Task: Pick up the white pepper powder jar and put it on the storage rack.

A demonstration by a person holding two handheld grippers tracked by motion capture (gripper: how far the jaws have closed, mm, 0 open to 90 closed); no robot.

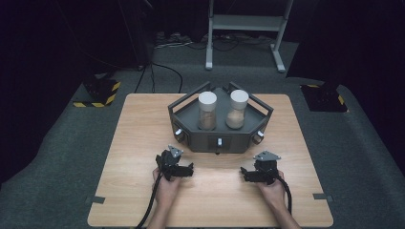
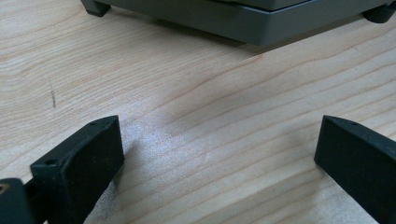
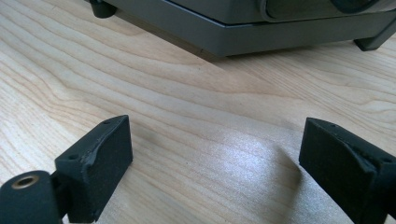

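Matte black tools (image 2: 219, 154) (image 3: 215, 158) gape over grained wood table (image 1: 143, 143) — angular grey tray (image 1: 191, 119).

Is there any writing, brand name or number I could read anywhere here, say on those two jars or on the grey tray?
No readable text anywhere.
The two jars have plain white lids and no label that shows.
The grey tray carries small knobs on its front, but any marks on them are too small to tell.
The yellow-and-black striped blocks on the floor are hazard stripes, not words.
The left gripper and right gripper bear no lettering.
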